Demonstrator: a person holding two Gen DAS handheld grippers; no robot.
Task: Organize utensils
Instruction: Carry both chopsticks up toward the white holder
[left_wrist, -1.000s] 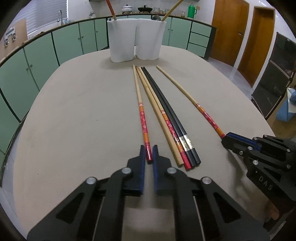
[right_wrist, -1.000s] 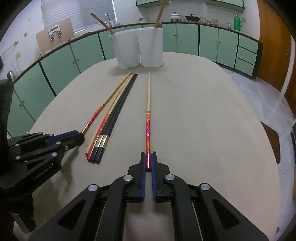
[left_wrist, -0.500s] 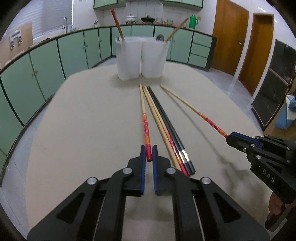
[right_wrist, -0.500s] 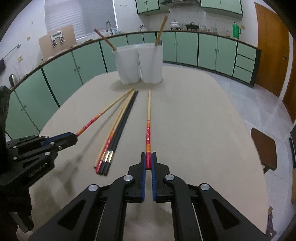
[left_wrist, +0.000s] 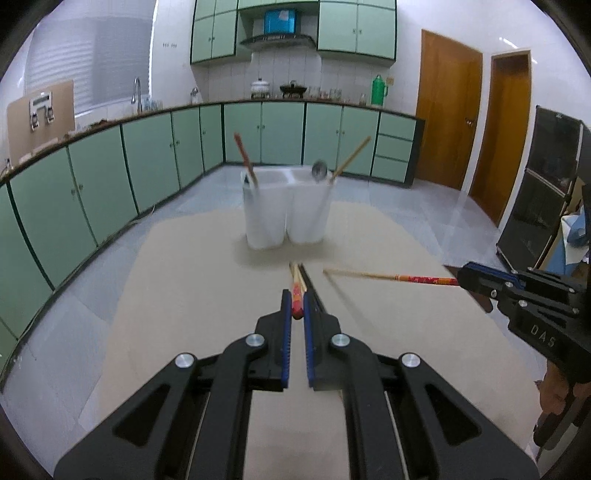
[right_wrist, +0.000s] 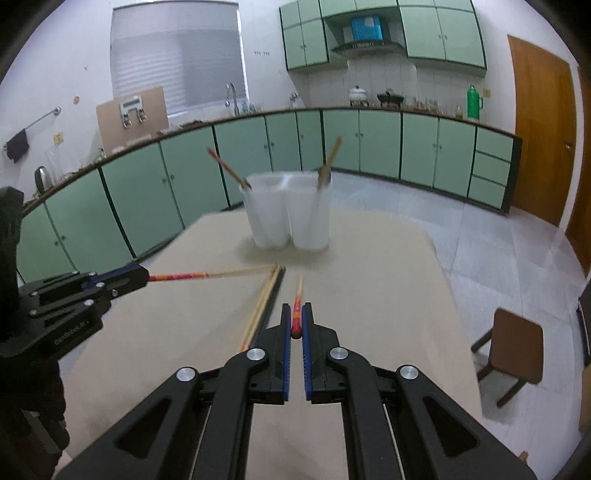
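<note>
two chopsticks are off the table and on their way, so the task looks to be in its middle. the left gripper (left_wrist: 296, 304) is clamped on the painted red end of one red-and-bamboo chopstick (left_wrist: 296, 295), which runs forward from its blue pads toward the holders. the right gripper (right_wrist: 295, 321) is clamped the same way on the matching chopstick (right_wrist: 296, 314); in the left wrist view that second stick (left_wrist: 388, 276) hangs in the air, pointing in from the right

already stowed: a dark red chopstick (left_wrist: 244, 158) leaning in the left white holder (left_wrist: 264, 218), and a bamboo chopstick (left_wrist: 351, 157) with what looks like a metal spoon (left_wrist: 319, 170) in the right white holder (left_wrist: 308, 214). the two holders stand touching each other at the far end of the table

left to do: drop the two held sticks into a holder, then collect the bundle lying on the table (right_wrist: 369, 295), of which plain bamboo sticks (right_wrist: 260, 310) and a black chopstick (right_wrist: 275, 295) show; how many there are i cannot tell, as the grippers cover the near ends

the table is a beige, matt top. around it a kitchen: pale green cabinets (right_wrist: 380, 144), a tap by the window, a green thermos (right_wrist: 473, 101), pots on the counter, a tiled floor, wooden doors (left_wrist: 447, 118) and a brown stool (right_wrist: 513, 343)
</note>
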